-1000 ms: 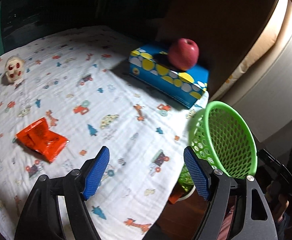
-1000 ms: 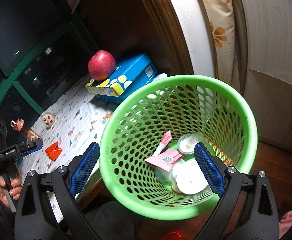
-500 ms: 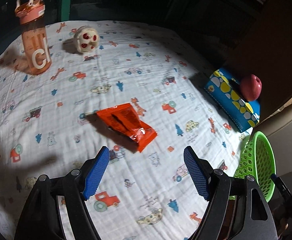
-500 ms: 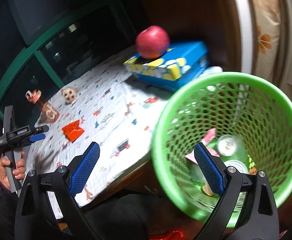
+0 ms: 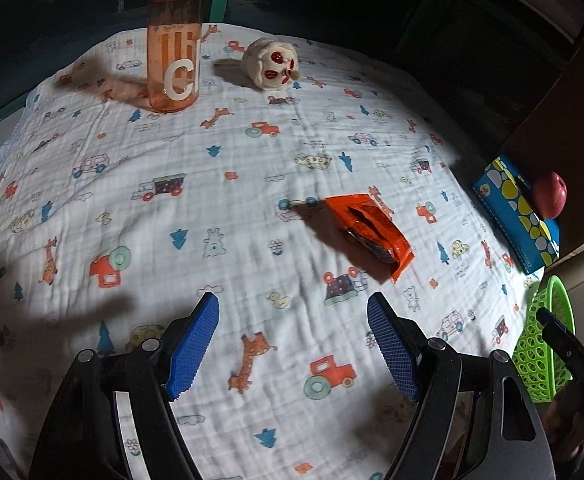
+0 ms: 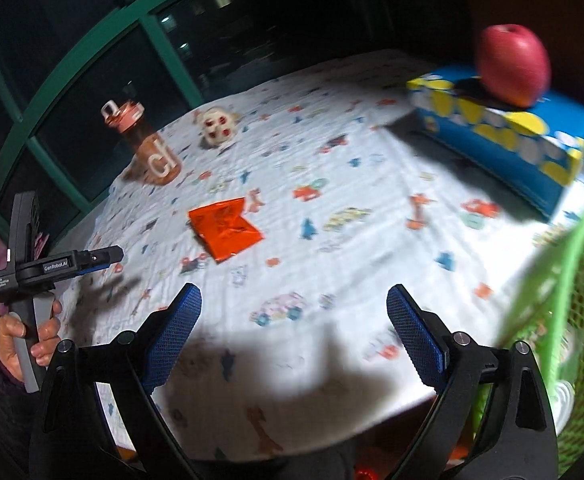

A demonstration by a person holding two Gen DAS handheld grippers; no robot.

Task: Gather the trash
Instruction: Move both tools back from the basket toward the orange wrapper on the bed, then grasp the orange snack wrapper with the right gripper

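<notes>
Patterned cloth (image 5: 251,152) holds orange wrapper (image 5: 370,230); left gripper (image 5: 294,344), right gripper (image 6: 294,338) jaws spread, empty.

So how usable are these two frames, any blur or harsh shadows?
Left wrist: sharp, with a hard shadow beside the orange wrapper and dark corners. Right wrist: motion-blurred, worst on the green basket and tissue box; a dark shadow near the bottom.

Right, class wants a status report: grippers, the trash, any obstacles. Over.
Left gripper open, empty; right gripper likewise. Orange wrapper flat on the tablecloth, untouched. Green basket at table edge. Nothing between grippers and wrapper.
</notes>
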